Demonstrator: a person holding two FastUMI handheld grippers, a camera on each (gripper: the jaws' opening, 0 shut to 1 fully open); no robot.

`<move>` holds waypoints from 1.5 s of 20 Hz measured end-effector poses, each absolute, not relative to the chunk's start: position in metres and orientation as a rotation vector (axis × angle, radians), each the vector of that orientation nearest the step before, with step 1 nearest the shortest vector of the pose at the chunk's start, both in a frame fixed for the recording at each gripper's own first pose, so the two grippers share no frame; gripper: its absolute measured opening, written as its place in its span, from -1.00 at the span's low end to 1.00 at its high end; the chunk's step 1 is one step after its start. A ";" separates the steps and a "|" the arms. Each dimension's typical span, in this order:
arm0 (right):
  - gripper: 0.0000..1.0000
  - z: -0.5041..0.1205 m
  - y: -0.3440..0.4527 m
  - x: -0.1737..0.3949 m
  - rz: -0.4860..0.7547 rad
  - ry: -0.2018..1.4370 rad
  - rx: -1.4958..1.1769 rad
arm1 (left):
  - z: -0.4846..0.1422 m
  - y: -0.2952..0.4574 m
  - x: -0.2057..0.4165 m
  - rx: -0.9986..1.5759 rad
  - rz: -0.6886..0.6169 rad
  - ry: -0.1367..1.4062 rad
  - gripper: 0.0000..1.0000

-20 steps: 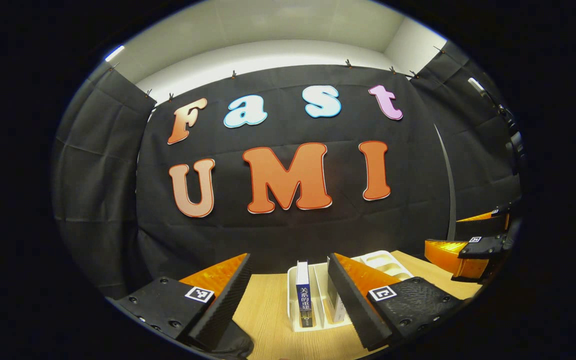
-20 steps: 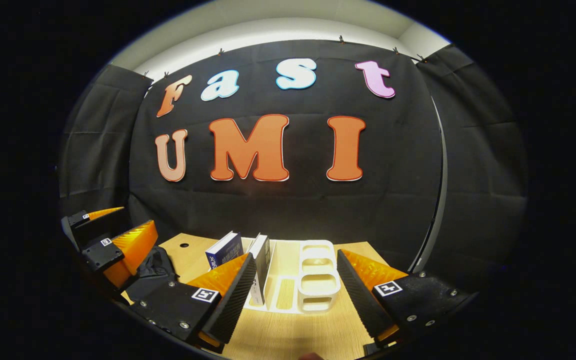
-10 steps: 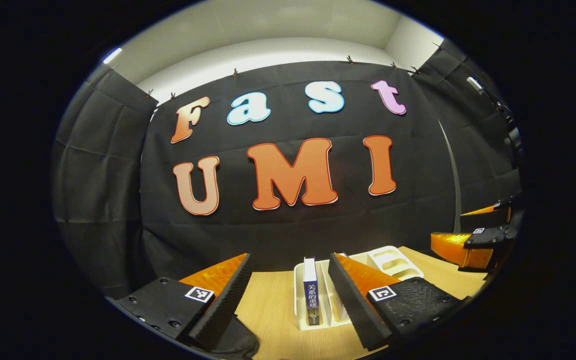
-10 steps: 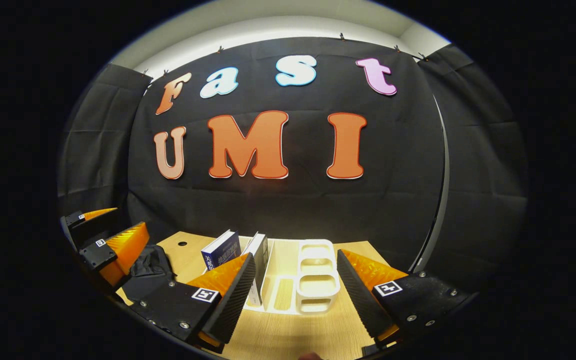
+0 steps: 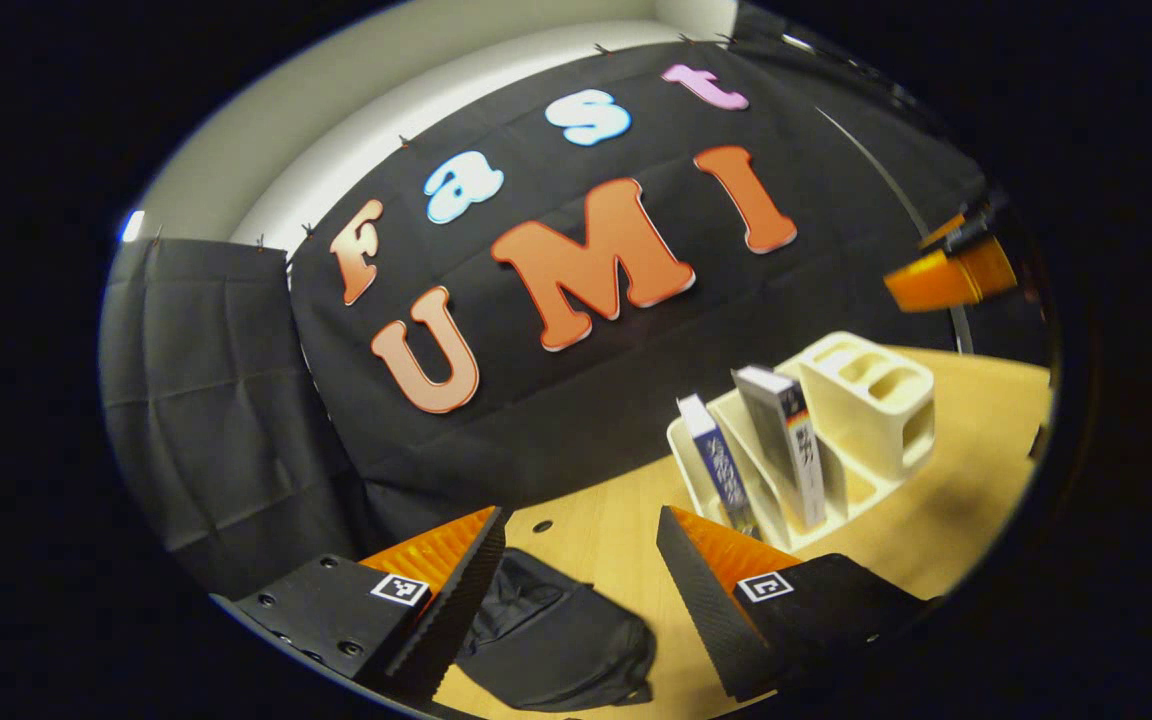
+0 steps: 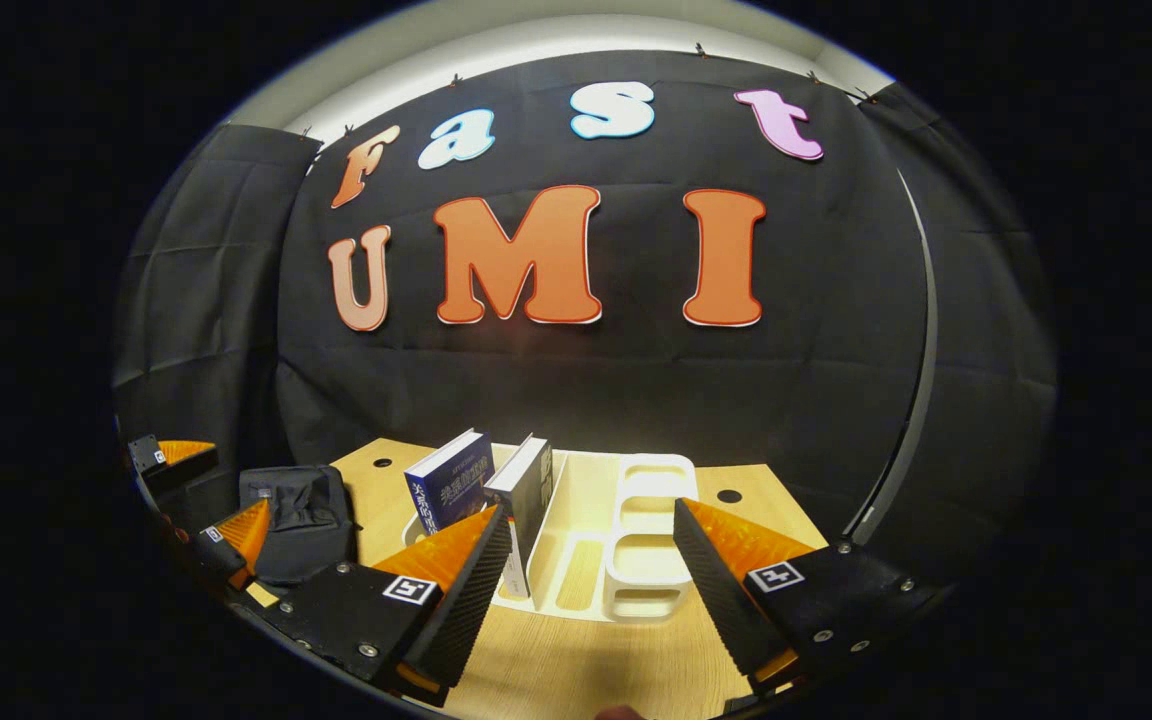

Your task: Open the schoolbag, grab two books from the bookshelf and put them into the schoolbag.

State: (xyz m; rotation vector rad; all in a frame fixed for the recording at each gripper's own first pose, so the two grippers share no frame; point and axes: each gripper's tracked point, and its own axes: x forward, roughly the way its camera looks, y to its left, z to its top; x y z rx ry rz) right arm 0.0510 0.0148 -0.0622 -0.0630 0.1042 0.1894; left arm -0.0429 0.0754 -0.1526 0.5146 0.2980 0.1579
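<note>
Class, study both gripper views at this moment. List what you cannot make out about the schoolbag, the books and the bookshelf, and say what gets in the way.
- Schoolbag: left gripper view, near part hidden by the left claw; zipper state unclear.
- Grey book: right gripper view, lower part hidden by the right claw.
- Blue book: its foot in the white bookshelf is hidden there too.
- Book titles: too small.

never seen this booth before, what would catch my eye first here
Probably the white bookshelf in the middle of the wooden table, with two books leaning in its left slots: a blue book and a dark book. Next, the black schoolbag slumped on the table's left, just ahead of the open left tool.
</note>
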 end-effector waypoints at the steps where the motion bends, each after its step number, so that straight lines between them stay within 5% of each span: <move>1: 0.94 -0.068 0.014 0.055 0.197 0.118 -0.071 | -0.173 0.082 -0.048 0.570 0.152 0.350 0.91; 11: 0.94 -0.095 0.003 0.067 0.078 0.198 -0.083 | -0.361 0.177 -0.068 0.828 0.086 0.714 0.92; 22: 0.94 -0.089 0.037 0.084 0.106 0.212 -0.113 | -0.379 0.215 -0.043 0.901 0.091 0.774 0.82; 24: 0.94 -0.086 0.046 0.090 0.120 0.217 -0.118 | -0.369 0.218 -0.033 0.892 0.062 0.777 0.50; 25: 0.94 -0.085 0.051 0.093 0.125 0.220 -0.117 | -0.368 0.219 -0.029 0.881 0.037 0.792 0.14; 26: 0.93 -0.084 0.057 0.097 0.128 0.230 -0.117 | -0.366 0.219 -0.026 0.865 0.006 0.804 0.24; 30: 0.94 -0.079 0.086 0.111 0.159 0.273 -0.114 | -0.359 0.225 -0.021 0.794 -0.114 0.870 -0.54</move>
